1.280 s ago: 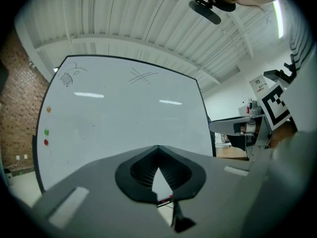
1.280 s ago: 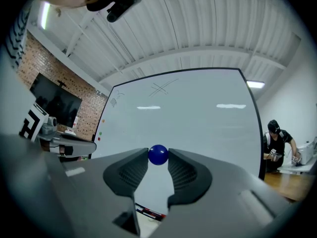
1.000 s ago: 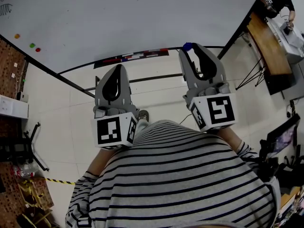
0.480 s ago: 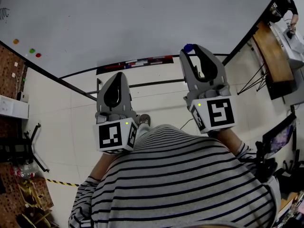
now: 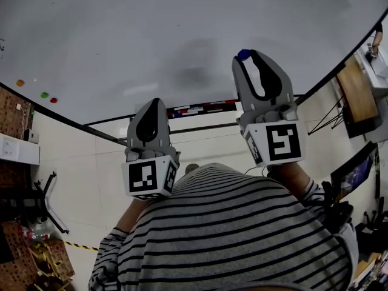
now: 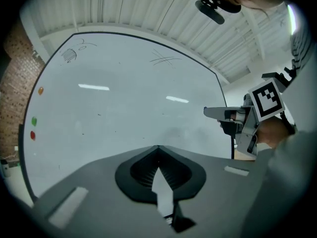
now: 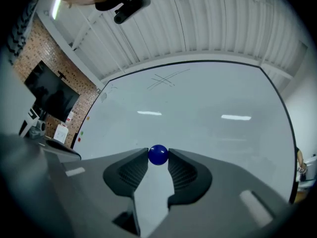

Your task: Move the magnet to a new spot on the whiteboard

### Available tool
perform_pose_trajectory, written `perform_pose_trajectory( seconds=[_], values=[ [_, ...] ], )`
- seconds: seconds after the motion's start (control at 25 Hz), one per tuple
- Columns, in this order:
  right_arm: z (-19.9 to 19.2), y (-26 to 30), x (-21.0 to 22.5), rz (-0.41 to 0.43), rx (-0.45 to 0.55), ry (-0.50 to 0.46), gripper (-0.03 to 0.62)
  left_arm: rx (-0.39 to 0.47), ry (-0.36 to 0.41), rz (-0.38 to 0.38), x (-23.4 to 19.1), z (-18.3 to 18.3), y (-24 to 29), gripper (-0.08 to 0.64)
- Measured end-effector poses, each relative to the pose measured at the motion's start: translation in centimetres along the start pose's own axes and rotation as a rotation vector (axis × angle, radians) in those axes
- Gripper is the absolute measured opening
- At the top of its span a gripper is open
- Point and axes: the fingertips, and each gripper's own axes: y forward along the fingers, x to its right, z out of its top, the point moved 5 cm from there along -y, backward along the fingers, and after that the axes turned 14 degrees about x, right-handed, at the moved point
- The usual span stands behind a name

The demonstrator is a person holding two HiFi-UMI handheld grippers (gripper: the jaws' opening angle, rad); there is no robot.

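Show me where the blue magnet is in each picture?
Head view: the magnet is upper right, at the tip of the right gripper, in front of the whiteboard.
Left gripper view: not in it.
Right gripper view: low middle, pinched between the fingers.
Shared landmark: the coloured dots by the whiteboard's left edge show in all three.

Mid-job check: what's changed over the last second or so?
Both tools moved up toward the whiteboard. The right tool went from below the board's lower edge to over its white surface, carrying the blue magnet. The left tool rose to about the lower edge. Unchanged: right tool shut on the magnet, left tool shut and empty, coloured dots at the board's left edge.
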Motion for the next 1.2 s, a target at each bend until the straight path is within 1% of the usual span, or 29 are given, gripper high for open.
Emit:
perform_pose_trajectory(
  seconds=[0.08, 0.2, 0.36, 0.48, 0.64, 0.72, 0.8, 0.96, 1.04, 1.2],
  values=[
    [-1.2, 2.5, 0.0, -0.015, 0.003, -0.037, 0.124, -0.004, -0.009, -0.01, -1.9, -0.7, 1.6, 0.015],
    [-1.8, 5.1, 0.1, -0.047, 0.002, -0.066, 0.124, 0.007, -0.012, -0.022, -3.9, -0.4, 3.2, 0.015],
    [-1.7, 6.1, 0.7, -0.089, 0.001, -0.115, 0.124, 0.034, -0.011, -0.034, -4.8, 0.6, 4.1, 0.015],
    [-1.9, 6.9, 0.7, -0.109, 0.003, -0.139, 0.124, 0.031, -0.021, -0.042, -5.3, 0.5, 4.5, 0.015],
    [-2.1, 7.3, 0.6, -0.138, 0.023, -0.167, 0.126, 0.021, -0.019, -0.032, -6.0, 0.6, 4.7, 0.015],
    [-2.1, 7.1, 0.6, -0.135, 0.025, -0.171, 0.126, 0.015, -0.019, -0.034, -5.8, 0.5, 4.5, 0.015],
    [-2.1, 6.9, 0.6, -0.117, 0.024, -0.158, 0.12, 0.012, -0.023, -0.043, -5.1, 0.4, 4.2, 0.015],
    [-1.7, 5.4, 0.6, -0.098, 0.048, -0.109, 0.14, 0.008, -0.017, -0.039, -3.9, -0.1, 3.6, 0.015],
    [-1.3, 3.5, 0.5, -0.088, 0.044, -0.072, 0.14, 0.01, -0.019, -0.033, -2.9, 0.1, 2.8, 0.015],
    [0.5, -2.5, 0.7, -0.059, 0.027, 0.013, 0.126, 0.036, -0.011, -0.033, 1.0, 1.6, -0.2, 0.015]
  ],
)
